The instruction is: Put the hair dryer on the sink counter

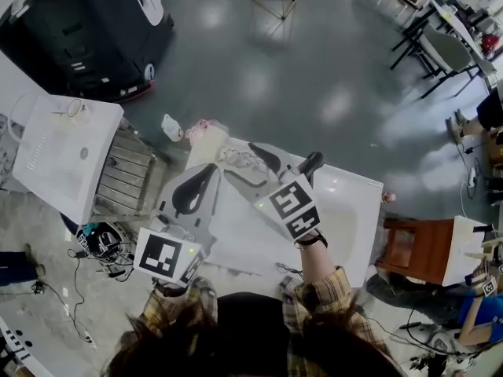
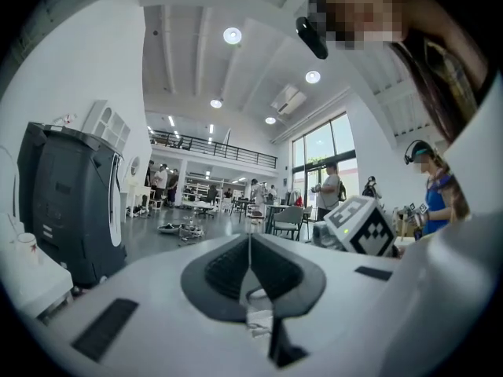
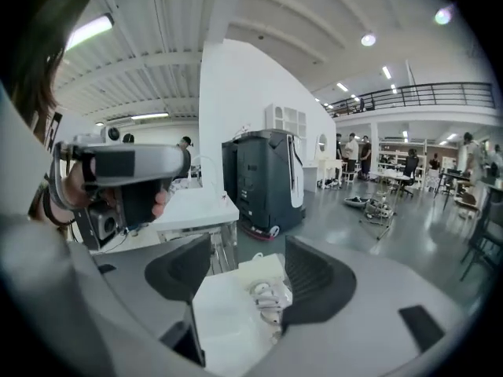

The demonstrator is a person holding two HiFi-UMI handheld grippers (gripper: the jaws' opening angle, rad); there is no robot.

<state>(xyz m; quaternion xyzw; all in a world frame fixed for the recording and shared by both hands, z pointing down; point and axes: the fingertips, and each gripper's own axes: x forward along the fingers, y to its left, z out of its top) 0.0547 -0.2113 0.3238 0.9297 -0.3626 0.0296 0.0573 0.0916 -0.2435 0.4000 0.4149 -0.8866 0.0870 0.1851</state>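
Right gripper view: right tool [image 3: 247, 254] has its jaws apart and nothing clamped. Straight ahead and below, in the gap, a white hair dryer cord [image 3: 266, 298] lies coiled on the white worktop [image 3: 220, 328], running roughly fore-and-aft. I cannot make out the dryer's body in any of the 3 views. Left tool [image 2: 250, 250] has its jaws together and is empty, just beside and to the left. Judgement: the right tool is nearer, so any reach goes forward and down.

Big open lab hall: mezzanine [image 3: 416, 96], desks [image 1: 460, 28]
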